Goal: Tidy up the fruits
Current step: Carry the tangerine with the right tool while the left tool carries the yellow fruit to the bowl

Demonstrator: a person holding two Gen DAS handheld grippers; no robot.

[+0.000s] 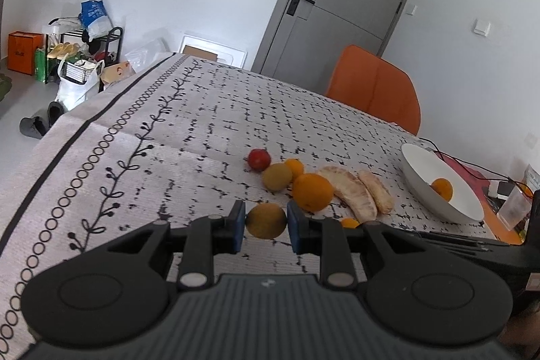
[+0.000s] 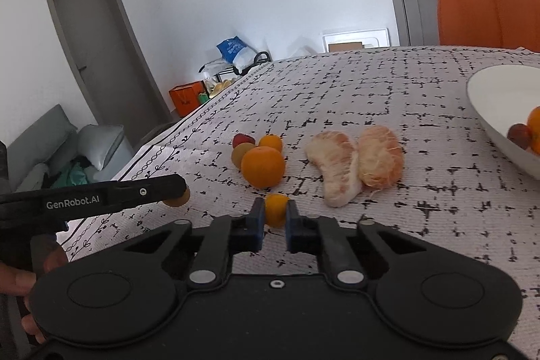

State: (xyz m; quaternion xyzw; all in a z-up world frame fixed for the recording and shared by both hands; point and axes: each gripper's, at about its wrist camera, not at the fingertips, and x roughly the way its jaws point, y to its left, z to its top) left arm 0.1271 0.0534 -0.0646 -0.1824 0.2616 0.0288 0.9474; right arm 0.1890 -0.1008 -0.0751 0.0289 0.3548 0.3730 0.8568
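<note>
Fruit lies loose on the patterned tablecloth [image 1: 189,110]: the left gripper [image 1: 266,222] is clamped on a yellow-green fruit [image 1: 266,220], and the right gripper [image 2: 274,215] is clamped on a small orange fruit [image 2: 276,210]. Just beyond them sit a large orange [image 1: 312,192], a green fruit [image 1: 277,176], a red fruit [image 1: 259,159] and two peeled citrus segments [image 2: 354,166]. A white bowl [image 1: 422,181] at the right holds another orange [image 1: 442,188], with an orange chair [image 1: 374,86] behind the table.

Fruits [image 2: 263,166] on table [image 2: 405,90] — bowl [image 2: 489,97] right
</note>
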